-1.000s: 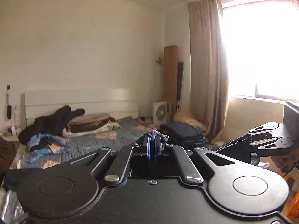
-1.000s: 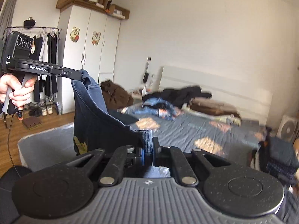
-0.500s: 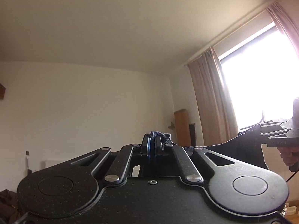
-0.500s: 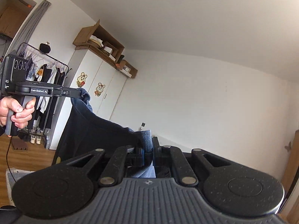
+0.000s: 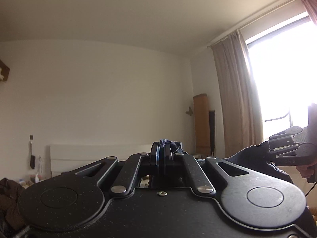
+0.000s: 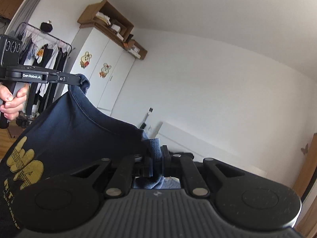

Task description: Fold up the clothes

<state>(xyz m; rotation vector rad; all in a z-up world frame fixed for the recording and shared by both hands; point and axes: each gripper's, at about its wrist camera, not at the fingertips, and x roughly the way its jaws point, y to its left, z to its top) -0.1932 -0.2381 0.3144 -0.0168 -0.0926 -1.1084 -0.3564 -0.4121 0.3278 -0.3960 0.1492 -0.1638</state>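
A dark navy sweatshirt (image 6: pixel 79 134) with a gold print hangs stretched in the air between my two grippers. My right gripper (image 6: pixel 156 154) is shut on a ribbed blue edge of it. My left gripper (image 5: pixel 163 148) is shut on another ribbed edge that bunches above its pads. In the right wrist view the left gripper (image 6: pixel 79 80) shows at the far left, held by a hand (image 6: pixel 11 101), with cloth pinched at its tip. In the left wrist view the right gripper (image 5: pixel 265 148) shows at the right edge, cloth trailing from it.
A white wardrobe (image 6: pixel 103 75) with cardboard boxes on top and a clothes rack (image 6: pixel 43 59) stand at the left. A white headboard (image 5: pixel 95 154), a beige curtain (image 5: pixel 235 99) and a bright window (image 5: pixel 287 69) lie ahead. Brown clothes (image 5: pixel 8 198) pile at lower left.
Both grippers have risen with the sweatshirt, so the bed has dropped out of sight. The right gripper has rolled, and the left has tipped back down from the ceiling.
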